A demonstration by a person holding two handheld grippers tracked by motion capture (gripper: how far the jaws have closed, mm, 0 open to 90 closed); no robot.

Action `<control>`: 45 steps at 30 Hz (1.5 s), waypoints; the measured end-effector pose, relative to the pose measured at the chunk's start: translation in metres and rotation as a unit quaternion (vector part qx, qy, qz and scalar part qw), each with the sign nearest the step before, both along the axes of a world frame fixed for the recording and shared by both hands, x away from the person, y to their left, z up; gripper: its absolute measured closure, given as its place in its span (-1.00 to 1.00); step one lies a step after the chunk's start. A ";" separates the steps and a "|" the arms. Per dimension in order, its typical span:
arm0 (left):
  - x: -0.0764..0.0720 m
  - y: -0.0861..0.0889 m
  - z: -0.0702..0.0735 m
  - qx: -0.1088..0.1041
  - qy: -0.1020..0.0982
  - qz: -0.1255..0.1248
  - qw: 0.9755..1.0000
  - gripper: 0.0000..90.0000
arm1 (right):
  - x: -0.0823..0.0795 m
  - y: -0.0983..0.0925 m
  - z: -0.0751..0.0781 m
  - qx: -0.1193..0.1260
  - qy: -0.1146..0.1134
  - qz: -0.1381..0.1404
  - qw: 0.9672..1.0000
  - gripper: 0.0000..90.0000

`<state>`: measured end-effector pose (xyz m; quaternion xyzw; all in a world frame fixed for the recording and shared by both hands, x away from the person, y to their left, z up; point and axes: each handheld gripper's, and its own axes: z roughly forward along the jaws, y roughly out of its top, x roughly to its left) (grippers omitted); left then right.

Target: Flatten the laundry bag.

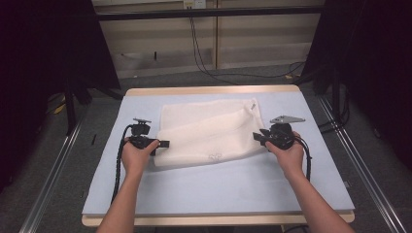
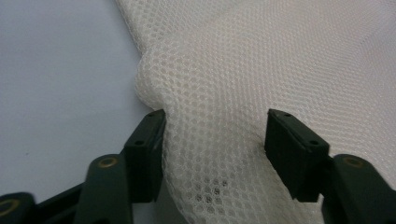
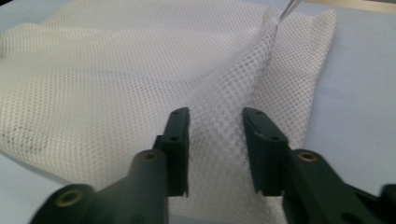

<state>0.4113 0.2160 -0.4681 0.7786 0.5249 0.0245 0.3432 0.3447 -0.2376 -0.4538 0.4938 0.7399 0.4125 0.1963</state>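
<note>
A white mesh cloth (image 1: 209, 131) lies partly folded on the pale blue table top (image 1: 218, 184). My left gripper (image 1: 167, 144) is at the cloth's left edge. In the left gripper view its jaws (image 2: 215, 135) stand on either side of a bunched-up fold of mesh (image 2: 219, 93), and both pads press into it. My right gripper (image 1: 255, 137) is at the cloth's right edge. In the right gripper view its jaws (image 3: 215, 135) hold a raised ridge of mesh (image 3: 224, 107) that runs up to the far corner.
The table has a wooden rim (image 1: 214, 90) at the far edge. Black cables (image 1: 204, 58) trail on the floor behind it, and metal rails (image 1: 53, 165) run along both sides. Dark curtains stand to the left and right.
</note>
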 end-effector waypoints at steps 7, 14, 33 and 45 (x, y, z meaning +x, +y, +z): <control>0.000 -0.001 0.001 0.005 -0.001 0.002 1.000 0.11 | -0.007 -0.008 -0.005 0.000 0.018 0.014 1.000 0.77; -0.007 0.005 0.020 -0.021 -0.045 0.005 0.999 0.63 | -0.016 -0.013 -0.006 -0.002 0.006 0.014 1.000 0.77; -0.044 0.001 0.021 -0.069 -0.003 -0.052 0.996 0.80 | -0.035 -0.016 -0.022 -0.042 0.025 0.011 0.999 0.79; -0.049 0.000 -0.002 -0.004 -0.018 -0.014 1.000 0.06 | -0.037 -0.017 -0.028 -0.040 0.036 0.016 0.998 0.79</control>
